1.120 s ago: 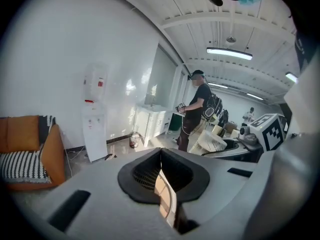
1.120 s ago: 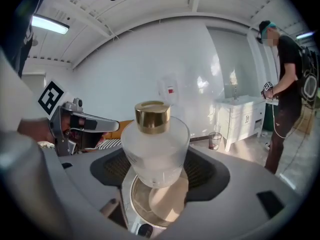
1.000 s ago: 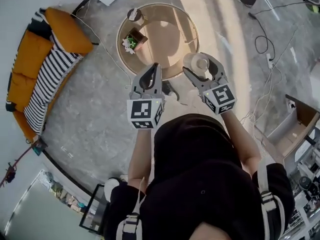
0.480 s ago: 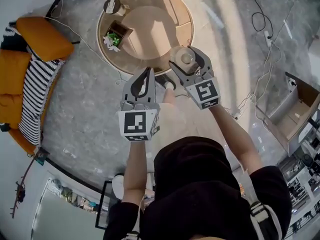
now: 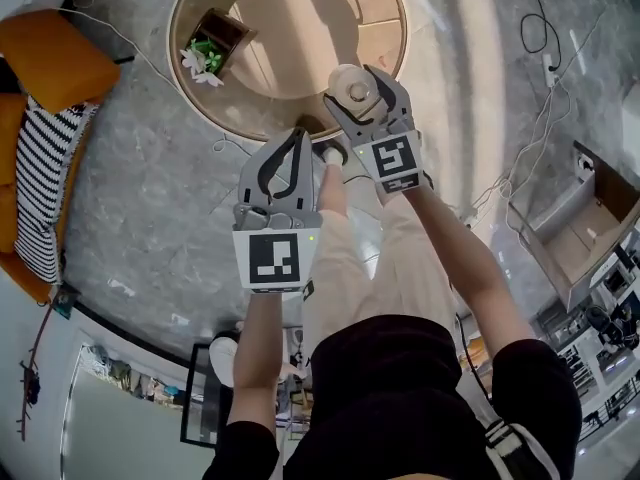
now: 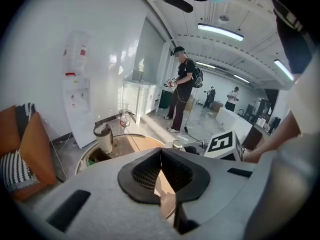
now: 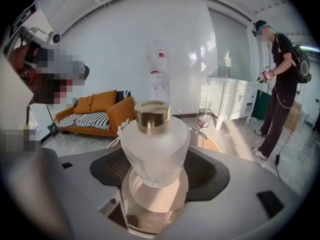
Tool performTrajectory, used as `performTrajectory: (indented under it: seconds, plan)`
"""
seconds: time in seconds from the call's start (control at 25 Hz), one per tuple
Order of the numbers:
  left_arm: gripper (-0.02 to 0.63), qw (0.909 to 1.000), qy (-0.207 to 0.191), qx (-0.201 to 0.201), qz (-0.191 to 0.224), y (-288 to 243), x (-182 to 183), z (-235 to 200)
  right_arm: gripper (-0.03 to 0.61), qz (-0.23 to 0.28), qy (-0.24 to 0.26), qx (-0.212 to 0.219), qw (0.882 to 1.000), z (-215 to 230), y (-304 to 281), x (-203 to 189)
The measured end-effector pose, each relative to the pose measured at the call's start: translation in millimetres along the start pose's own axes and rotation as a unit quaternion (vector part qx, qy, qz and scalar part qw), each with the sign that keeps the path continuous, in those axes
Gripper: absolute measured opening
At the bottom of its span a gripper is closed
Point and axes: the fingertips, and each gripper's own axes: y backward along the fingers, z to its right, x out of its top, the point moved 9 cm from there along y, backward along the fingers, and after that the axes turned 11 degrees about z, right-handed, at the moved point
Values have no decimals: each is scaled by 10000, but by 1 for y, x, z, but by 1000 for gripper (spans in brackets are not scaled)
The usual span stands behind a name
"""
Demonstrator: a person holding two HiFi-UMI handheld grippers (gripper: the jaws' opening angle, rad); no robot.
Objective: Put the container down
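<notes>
no legible txt, labels, nos. or signs in any view.

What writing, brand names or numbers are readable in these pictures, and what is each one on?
No words or numbers can be read.
Marker cubes on the left gripper and right gripper: black-and-white square patterns, not letters.
Water dispenser: red labels, too blurred to read.
Container in the right gripper: frosted glass, gold cap, no print visible.

The container (image 7: 155,149) is a round, frosty white bottle with a gold cap, standing upright, squeezed between the jaws.
</notes>
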Motion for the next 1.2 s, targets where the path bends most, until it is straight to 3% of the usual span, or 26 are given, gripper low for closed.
performTrajectory:
  seconds: [0.52, 1.2]
  plan:
    - [18, 9992, 261, 97, -301, -15, -50, -17, 327, -614, -51, -226, 9978, 12, -72, -98]
    - [18, 9986, 263, -13, -457, -28, -71, -5, 328, -787, -145, -213, 9966, 24, -109, -142]
